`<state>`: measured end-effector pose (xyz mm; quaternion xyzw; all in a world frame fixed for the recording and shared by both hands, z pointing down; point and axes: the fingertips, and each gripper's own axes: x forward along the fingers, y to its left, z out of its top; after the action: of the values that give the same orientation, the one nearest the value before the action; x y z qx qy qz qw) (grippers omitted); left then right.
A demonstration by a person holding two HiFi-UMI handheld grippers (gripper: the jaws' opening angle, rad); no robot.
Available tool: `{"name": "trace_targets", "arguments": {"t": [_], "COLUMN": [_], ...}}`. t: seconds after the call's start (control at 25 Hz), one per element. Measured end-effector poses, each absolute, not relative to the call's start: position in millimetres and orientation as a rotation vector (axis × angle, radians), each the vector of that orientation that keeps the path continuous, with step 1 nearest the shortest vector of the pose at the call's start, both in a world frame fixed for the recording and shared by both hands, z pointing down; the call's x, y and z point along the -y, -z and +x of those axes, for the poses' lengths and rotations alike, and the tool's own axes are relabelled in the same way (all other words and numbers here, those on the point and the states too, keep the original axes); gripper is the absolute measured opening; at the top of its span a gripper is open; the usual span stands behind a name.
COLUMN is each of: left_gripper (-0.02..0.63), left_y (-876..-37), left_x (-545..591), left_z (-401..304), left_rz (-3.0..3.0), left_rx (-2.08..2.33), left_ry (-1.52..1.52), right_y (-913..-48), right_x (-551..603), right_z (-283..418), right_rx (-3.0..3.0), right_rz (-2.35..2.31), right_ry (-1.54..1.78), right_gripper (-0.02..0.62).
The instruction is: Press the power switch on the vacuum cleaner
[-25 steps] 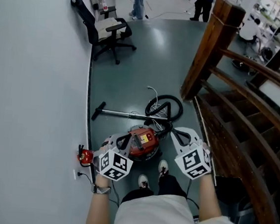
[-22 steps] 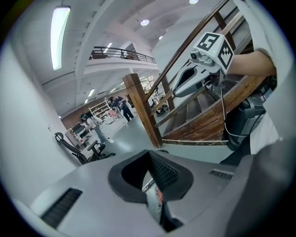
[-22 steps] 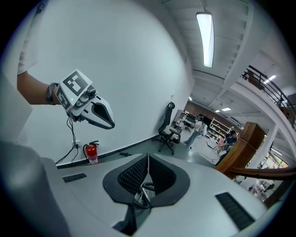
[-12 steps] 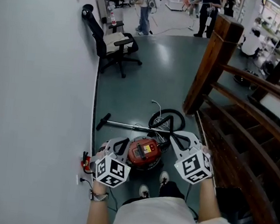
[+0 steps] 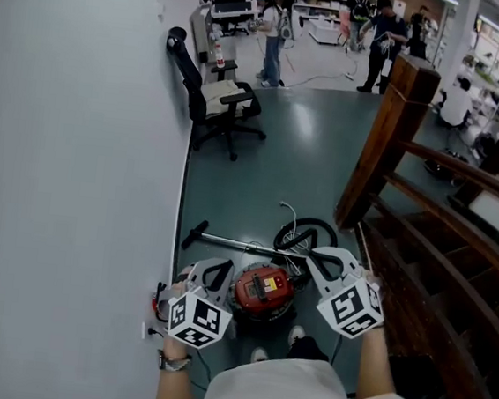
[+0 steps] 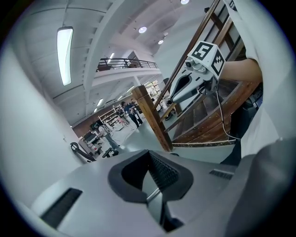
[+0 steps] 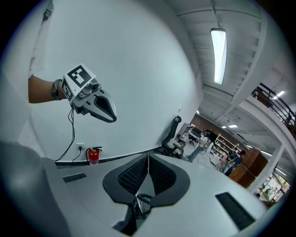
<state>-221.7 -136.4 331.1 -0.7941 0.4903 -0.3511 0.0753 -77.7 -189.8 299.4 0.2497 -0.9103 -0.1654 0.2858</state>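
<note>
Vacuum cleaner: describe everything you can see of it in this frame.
The vacuum cleaner is a round red canister with a yellow label on top, apparently plastic, standing on the grey-green floor near the wall. A black hose coils behind it; a metal wand lies flat toward the wall, ending in a dark nozzle. It shows between the left gripper and right gripper; neither seems to touch it.
</note>
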Motion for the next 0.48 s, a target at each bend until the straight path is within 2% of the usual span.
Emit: {"name": "trace_targets", "arguments": {"t": [0.48], "left_gripper": [0.002], "left_y": [-297], "left_x": [125], "left_z": [-225], "left_rz": [-2.299], "left_rx": [-1.514], "left_ry": [0.999], "right_y": [-268], "right_x": [176], "right_z": [-85], "right_rx": [2.444], "right_rz": [0.624], "right_ry": [0.560], "right_gripper": [0.031]}}
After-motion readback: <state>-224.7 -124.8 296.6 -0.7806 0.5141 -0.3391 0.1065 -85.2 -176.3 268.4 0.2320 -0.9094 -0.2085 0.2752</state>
